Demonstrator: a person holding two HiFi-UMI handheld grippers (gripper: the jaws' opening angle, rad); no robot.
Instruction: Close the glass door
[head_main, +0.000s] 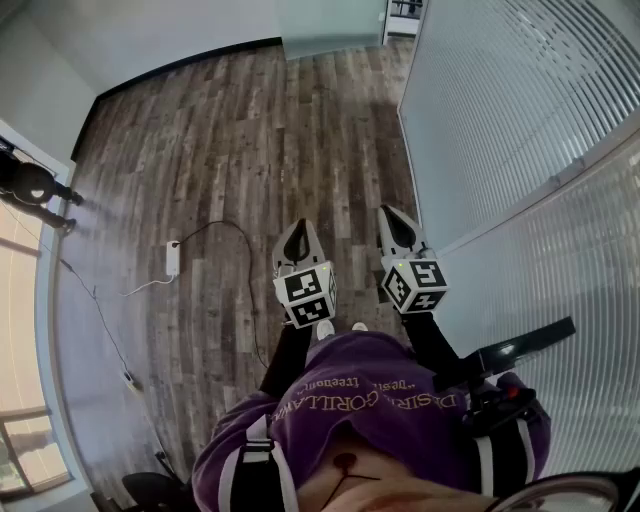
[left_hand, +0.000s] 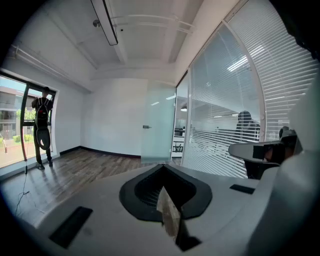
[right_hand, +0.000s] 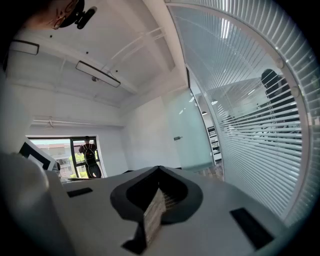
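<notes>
I wear a purple hoodie (head_main: 370, 385) with pale lettering and grey shoulder straps (head_main: 258, 440); my left gripper (head_main: 297, 225) and right gripper (head_main: 393, 212) are pale grey shells with black recesses, each bearing a black-and-white marker cube (head_main: 306, 293)

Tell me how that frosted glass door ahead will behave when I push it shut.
The glass door is a tall rigid frosted panel, so it should move as one piece, probably heavy and slow to start. Its smooth face looks slippery; pushing near the handle likely holds better. Being glass, ease it in rather than slam.
</notes>
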